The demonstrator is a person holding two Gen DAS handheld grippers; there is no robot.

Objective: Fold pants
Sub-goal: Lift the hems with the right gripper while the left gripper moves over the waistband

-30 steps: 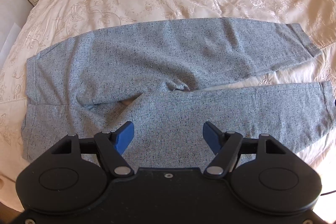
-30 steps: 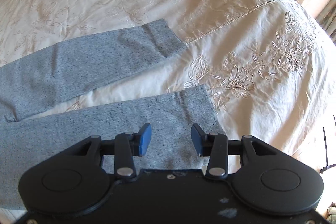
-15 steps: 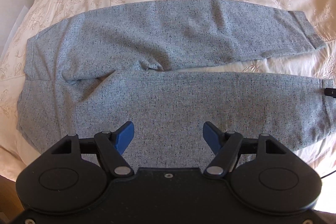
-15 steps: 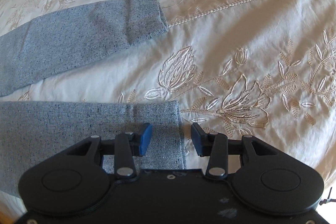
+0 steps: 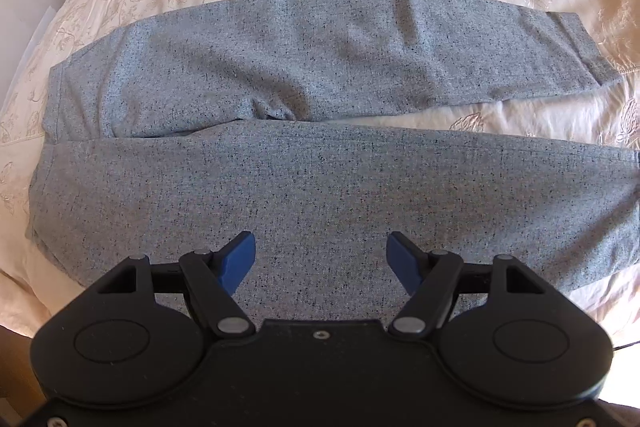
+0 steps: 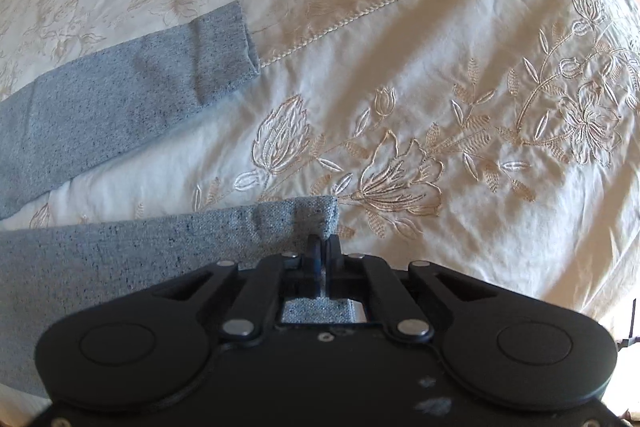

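The right claw (image 6: 323,247) pinches the near cuff of the speckled grey fabric pants (image 5: 320,187); the left claw (image 5: 320,259) hovers spread above them on the cream embroidered bed (image 6: 440,67).

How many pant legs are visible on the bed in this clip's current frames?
2. The far leg lies flat toward the headboard side; the near leg lies under the left gripper, its cuff pinched by the right gripper.

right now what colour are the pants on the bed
Heathered grey-blue with dark flecks; the pants show best in the left wrist view.
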